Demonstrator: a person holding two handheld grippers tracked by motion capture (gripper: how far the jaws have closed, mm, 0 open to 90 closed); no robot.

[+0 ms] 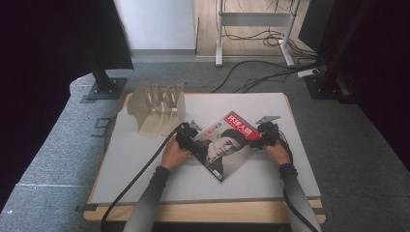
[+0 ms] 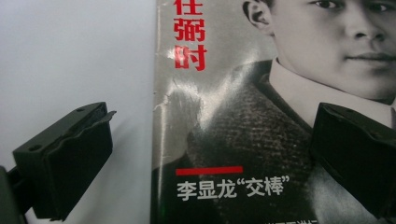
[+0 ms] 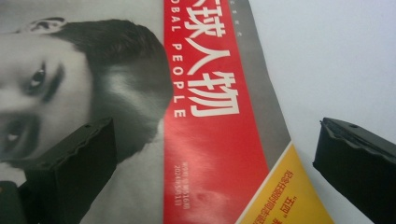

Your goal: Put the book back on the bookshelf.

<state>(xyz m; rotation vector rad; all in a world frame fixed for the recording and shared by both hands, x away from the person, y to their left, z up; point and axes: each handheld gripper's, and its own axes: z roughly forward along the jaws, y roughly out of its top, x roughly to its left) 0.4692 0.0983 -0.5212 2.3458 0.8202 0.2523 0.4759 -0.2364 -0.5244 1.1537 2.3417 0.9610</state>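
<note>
Both grippers at the magazine [image 1: 227,145]

Our left gripper [image 2: 210,158] and right gripper [image 3: 219,163] straddle opposite edges, jaws open; nothing gripped yet, the rack [image 1: 157,108] unfilled.

Even daylight on the table [image 1: 145,159]; dark vignetted corners in high view. Glare streaks on the magazine [image 2: 233,116] cover; close claw views soft, slightly blurred.

I count one magazine [image 1: 228,145], one rack [image 1: 157,108], and my two hand-held grippers, left [image 1: 189,137] and right [image 1: 267,135], on one surface [image 1: 145,164].
</note>
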